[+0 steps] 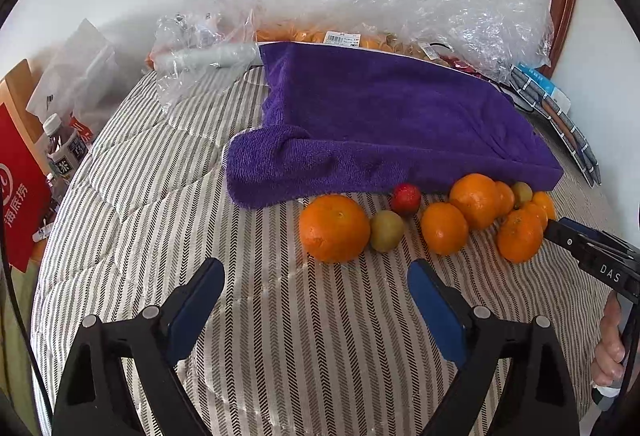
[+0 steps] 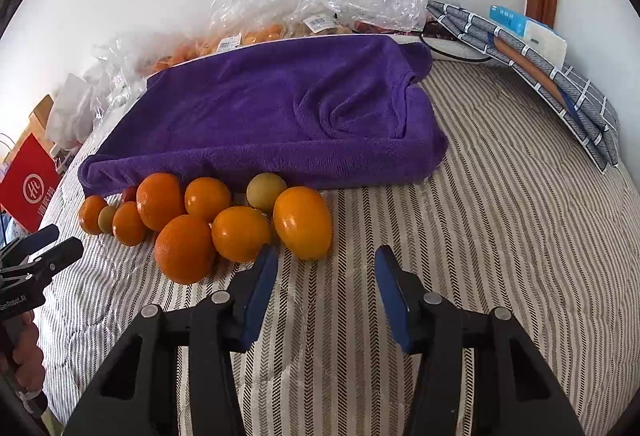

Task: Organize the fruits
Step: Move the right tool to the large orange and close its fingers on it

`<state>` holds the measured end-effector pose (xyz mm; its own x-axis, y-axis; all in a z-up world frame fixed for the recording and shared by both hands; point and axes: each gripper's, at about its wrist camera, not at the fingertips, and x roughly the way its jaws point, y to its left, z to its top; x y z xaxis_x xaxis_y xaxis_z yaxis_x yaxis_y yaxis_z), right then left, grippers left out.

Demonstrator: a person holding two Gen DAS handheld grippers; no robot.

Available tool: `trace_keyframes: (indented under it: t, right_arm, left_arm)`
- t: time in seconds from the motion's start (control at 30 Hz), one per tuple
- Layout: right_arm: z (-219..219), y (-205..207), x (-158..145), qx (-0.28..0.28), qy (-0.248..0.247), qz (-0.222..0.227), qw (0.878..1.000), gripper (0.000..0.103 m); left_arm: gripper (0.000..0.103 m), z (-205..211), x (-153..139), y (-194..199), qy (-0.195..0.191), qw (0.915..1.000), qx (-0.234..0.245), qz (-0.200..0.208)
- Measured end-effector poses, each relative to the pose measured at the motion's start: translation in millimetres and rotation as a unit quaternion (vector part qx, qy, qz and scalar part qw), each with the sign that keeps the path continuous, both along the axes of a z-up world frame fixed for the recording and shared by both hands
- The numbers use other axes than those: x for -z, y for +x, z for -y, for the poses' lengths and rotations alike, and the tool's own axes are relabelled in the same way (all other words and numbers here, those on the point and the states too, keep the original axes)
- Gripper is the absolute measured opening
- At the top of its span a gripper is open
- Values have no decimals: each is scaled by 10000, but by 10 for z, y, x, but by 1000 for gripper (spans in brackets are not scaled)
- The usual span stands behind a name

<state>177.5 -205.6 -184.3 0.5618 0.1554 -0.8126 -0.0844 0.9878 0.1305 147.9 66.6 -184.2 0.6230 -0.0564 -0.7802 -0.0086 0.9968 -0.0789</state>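
Note:
Several oranges lie in a row on the striped bedcover in front of a purple towel (image 1: 384,123). The largest orange (image 1: 334,228) is at the left end, with a green-yellow plum (image 1: 386,231) and a small red fruit (image 1: 405,199) beside it. My left gripper (image 1: 316,276) is open and empty, just short of the large orange. In the right wrist view the same pile shows, with a yellow-orange fruit (image 2: 303,223) nearest my right gripper (image 2: 326,268), which is open and empty. Another plum (image 2: 265,191) sits behind it against the towel (image 2: 280,115).
Clear plastic bags (image 1: 400,7) with more fruit lie behind the towel by the wall. A folded grey checked cloth and a blue box (image 2: 532,35) are at the back right. A red bag (image 1: 20,179) and a bottle (image 1: 64,147) stand off the bed's left side.

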Motion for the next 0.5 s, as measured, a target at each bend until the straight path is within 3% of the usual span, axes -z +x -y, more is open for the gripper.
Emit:
trace_keyframes:
  t: [0.2, 0.4, 0.5]
  right_arm:
    - [-75, 151, 30, -39, -115, 88, 9999, 48]
    - [-123, 189, 68, -133, -199, 130, 9996, 39]
    - [-144, 167, 73, -127, -271, 203, 9993, 35]
  left_arm:
    - [86, -56, 76, 131, -245, 9997, -46, -32]
    - [64, -119, 107, 176, -456, 9989, 5, 112]
    - [57, -114, 108, 207, -547, 9983, 69, 173]
